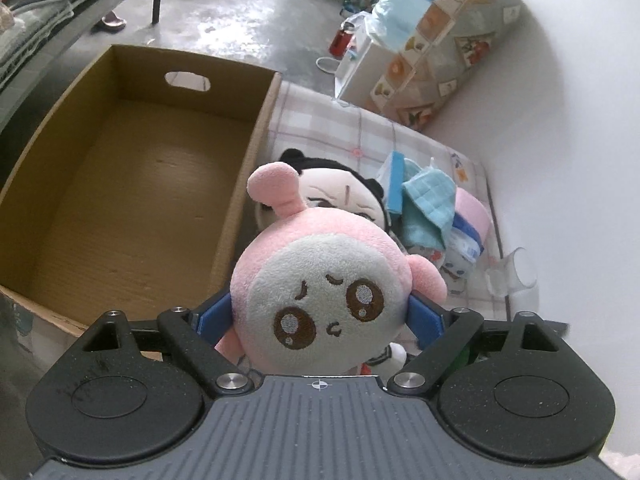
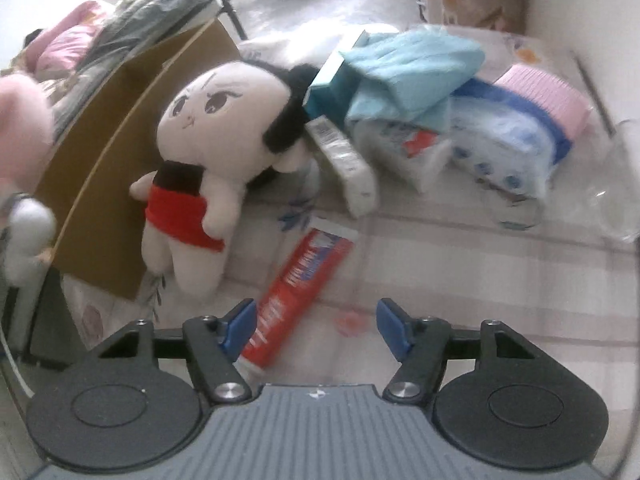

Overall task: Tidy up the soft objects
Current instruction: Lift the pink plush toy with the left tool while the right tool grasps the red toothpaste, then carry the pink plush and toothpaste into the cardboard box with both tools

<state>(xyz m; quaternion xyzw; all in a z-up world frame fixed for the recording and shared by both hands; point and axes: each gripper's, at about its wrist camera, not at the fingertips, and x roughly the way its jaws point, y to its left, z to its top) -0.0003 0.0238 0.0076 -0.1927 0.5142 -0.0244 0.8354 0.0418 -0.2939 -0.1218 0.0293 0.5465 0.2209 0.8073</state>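
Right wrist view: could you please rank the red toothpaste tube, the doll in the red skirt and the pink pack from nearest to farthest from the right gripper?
1. Red toothpaste tube: beside the left finger of the right gripper.
2. Doll in the red skirt: farther up on the left, against the cardboard box.
3. Pink pack: far upper right.

The pink plush (image 1: pixel 320 292) hides the black-haired doll's (image 1: pixel 344 192) lower face and body.

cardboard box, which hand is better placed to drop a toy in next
Left. The left gripper already clamps the pink plush beside the open cardboard box; the right gripper is open, holding nothing.
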